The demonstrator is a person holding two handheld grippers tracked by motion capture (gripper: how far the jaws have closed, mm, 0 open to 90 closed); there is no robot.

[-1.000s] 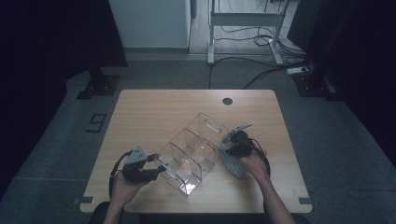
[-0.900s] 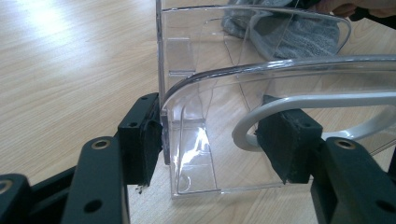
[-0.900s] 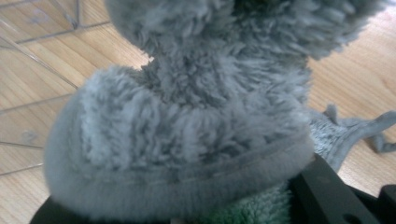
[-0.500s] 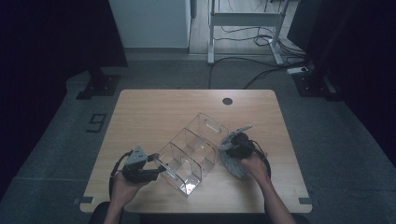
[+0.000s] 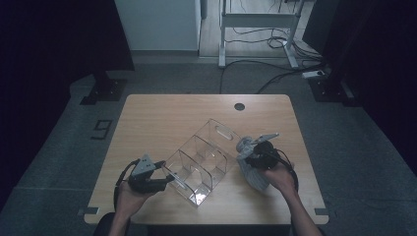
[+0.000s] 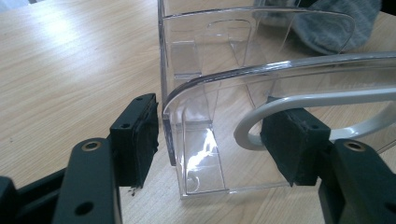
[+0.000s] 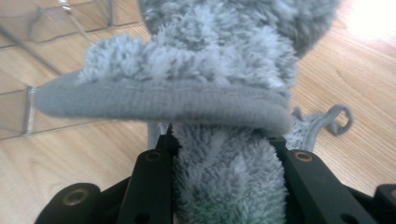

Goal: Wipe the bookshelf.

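A clear plastic organizer (image 5: 201, 157) with several compartments lies slantwise on the wooden table (image 5: 162, 118). My left gripper (image 5: 167, 178) is at its near-left end. In the left gripper view the organizer's end wall (image 6: 210, 70) and a white loop handle (image 6: 299, 100) stand between the jaws of the left gripper (image 6: 217, 135). The jaws have just been opening, and the left pad (image 6: 140, 135) stands slightly off the wall. My right gripper (image 5: 246, 157) is right of the organizer, shut on a grey fluffy cloth (image 5: 253, 174). That cloth (image 7: 210, 70) bulges over the right gripper (image 7: 222, 144).
A round cable hole (image 5: 239, 106) sits near the table's far edge. The cloth's hanging loop (image 7: 338, 119) trails on the wood. On the floor, a "9" mark (image 5: 101, 129) lies to the left, and a desk frame (image 5: 255, 29) with cables stands behind.
My right hand has shifted slightly right and up with the grey cloth in its jaws. My left hand has stayed at the organizer's near end.
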